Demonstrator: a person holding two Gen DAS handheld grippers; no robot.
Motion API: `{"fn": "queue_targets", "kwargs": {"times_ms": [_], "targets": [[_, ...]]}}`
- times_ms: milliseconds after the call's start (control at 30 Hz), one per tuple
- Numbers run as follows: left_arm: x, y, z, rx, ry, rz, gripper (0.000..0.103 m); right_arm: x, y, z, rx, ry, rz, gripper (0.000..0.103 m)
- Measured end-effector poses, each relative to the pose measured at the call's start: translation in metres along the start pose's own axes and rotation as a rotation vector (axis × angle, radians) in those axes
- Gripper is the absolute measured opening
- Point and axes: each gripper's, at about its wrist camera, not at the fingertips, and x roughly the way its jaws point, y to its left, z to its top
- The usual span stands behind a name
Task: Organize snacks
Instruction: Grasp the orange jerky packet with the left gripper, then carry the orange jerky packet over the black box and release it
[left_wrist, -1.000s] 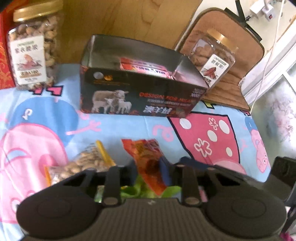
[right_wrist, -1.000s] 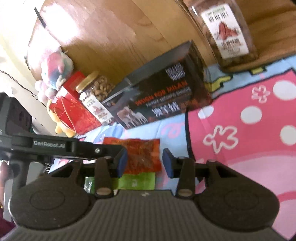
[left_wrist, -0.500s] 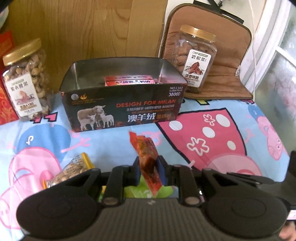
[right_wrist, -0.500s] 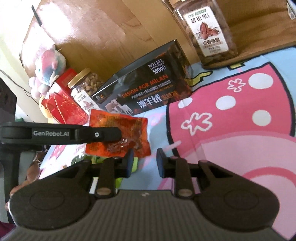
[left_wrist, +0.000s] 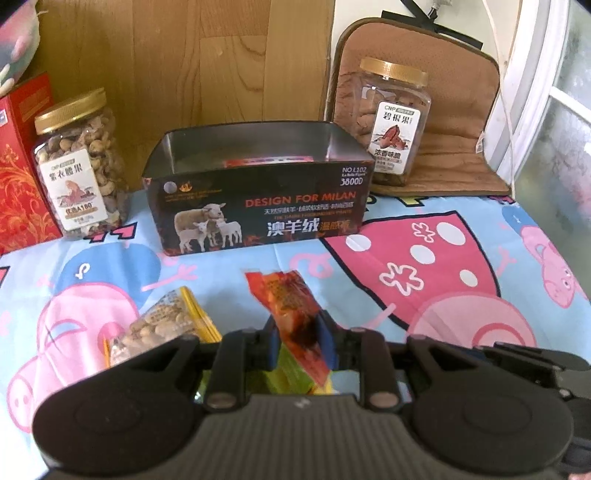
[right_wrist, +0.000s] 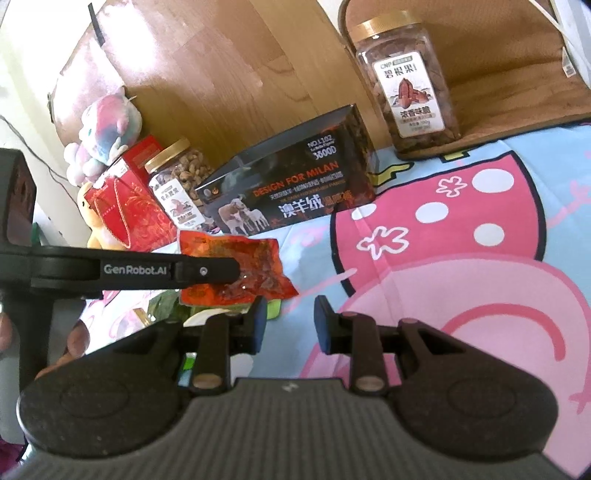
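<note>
My left gripper (left_wrist: 299, 332) is shut on a red-orange snack packet (left_wrist: 286, 295), which stands on edge between the blue pads just above the cartoon tablecloth. The right wrist view shows the same packet (right_wrist: 255, 258) side-on, with a left finger (right_wrist: 207, 271) across it. My right gripper (right_wrist: 288, 321) stands open just right of and below that packet, with nothing between its pads. An open black box (left_wrist: 258, 206) printed with sheep stands behind, a red pack lying inside it. A peanut packet (left_wrist: 166, 325) and a green packet (left_wrist: 291, 376) lie under my left gripper.
A cashew jar (left_wrist: 77, 166) and a red gift box (left_wrist: 18, 166) stand left of the black box. A pecan jar (left_wrist: 395, 122) stands at the right on a brown cushion (left_wrist: 461, 110). A wooden board rises behind; a plush toy (right_wrist: 103, 136) sits at far left.
The left gripper closed on the red-orange packet, lifted it off the pile and rolled level. The right gripper's jaws narrowed and drew away from the packet to the right.
</note>
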Motion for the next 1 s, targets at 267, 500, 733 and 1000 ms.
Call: {"fn": "queue_targets", "kwargs": {"times_ms": [267,500,733,1000], "targets": [[-0.017,0.012,-0.008,-0.151,-0.010,-0.277,0.013,-0.007,-0.001,-0.001,0.013,-0.019,-0.003,0.032],[-0.038,0.016,-0.027,-0.238,-0.019,-0.501,0.013,-0.052,-0.039,-0.022,0.230,-0.120,0.133,0.052],[-0.056,0.029,-0.050,-0.297,-0.039,-0.715,0.013,-0.068,-0.069,-0.036,0.456,-0.114,0.395,0.055],[-0.079,0.031,-0.045,-0.164,-0.124,-0.495,0.014,-0.062,-0.023,-0.013,0.292,-0.100,0.371,0.003]]}}
